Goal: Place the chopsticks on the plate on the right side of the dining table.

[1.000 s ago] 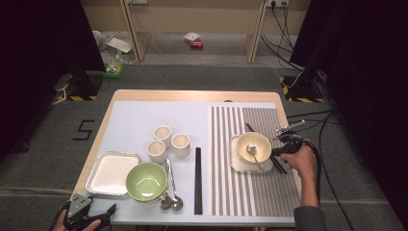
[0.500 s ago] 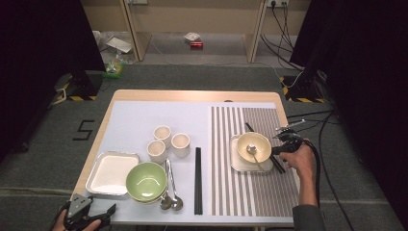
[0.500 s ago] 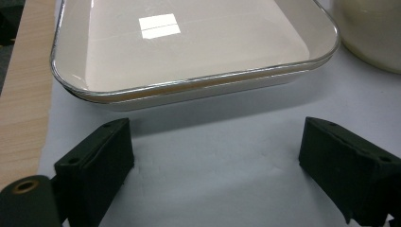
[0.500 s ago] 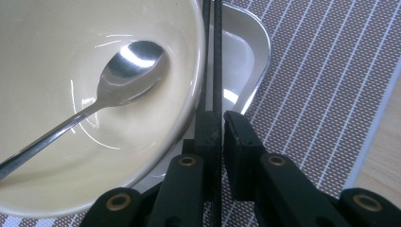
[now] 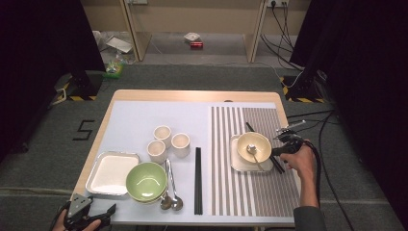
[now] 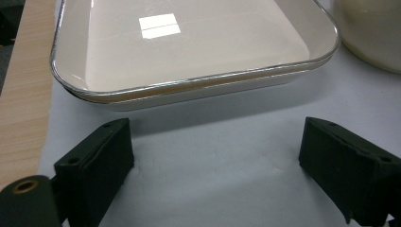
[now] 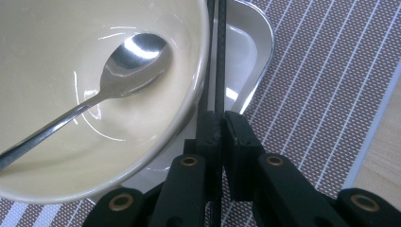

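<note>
My right gripper point(image 5: 281, 144) is shut on a pair of black chopsticks point(image 5: 250, 128) that lies along the right side of a cream bowl point(image 5: 254, 146). That bowl holds a metal spoon point(image 5: 252, 150) and sits on a small white tray point(image 5: 236, 163) on the striped placemat point(image 5: 260, 192). In the right gripper view the jaws point(image 7: 221, 127) pinch the thin chopsticks point(image 7: 220, 56) just beside the bowl's wall point(image 7: 179, 118); the spoon point(image 7: 127, 59) rests inside. My left gripper point(image 5: 103, 214) is open at the table's front left corner. Its jaws point(image 6: 215, 156) stand apart over bare mat, short of the white tray point(image 6: 189, 90).
A green bowl point(image 5: 146, 180) stands right of the front-left white tray point(image 5: 94, 180), with two spoons point(image 5: 171, 192) beside it. Three cream cups point(image 5: 162, 133) cluster mid-table. A second pair of black chopsticks point(image 5: 197, 180) lies at the placemat's left edge.
</note>
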The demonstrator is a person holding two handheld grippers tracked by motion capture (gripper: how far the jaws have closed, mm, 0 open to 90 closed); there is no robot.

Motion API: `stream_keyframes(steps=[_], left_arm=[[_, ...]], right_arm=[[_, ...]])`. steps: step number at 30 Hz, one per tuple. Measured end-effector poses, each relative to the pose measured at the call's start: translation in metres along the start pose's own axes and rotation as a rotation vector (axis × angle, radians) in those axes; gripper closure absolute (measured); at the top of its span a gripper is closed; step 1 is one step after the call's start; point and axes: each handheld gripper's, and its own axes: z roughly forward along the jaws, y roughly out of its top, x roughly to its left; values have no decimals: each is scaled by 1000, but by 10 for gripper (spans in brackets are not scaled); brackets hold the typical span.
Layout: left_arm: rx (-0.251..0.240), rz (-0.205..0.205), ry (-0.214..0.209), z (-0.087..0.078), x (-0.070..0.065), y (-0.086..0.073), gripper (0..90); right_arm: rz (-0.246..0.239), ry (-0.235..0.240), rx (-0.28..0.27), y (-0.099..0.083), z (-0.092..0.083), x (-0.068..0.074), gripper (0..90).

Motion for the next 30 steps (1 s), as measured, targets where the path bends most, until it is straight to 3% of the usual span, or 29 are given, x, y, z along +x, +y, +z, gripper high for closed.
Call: stream_keyframes(steps=[7,15,30], left_arm=[[4,4,2,0,0,0,94],[5,3,2,0,0,0,94],[5,3,3,0,0,0,93]], right_arm=[[-10,-1,-15,-3,-7,1,802],[-59,-19,-21,-12,-15,3,710],[-134,-38,20,-31,-16,14,685]])
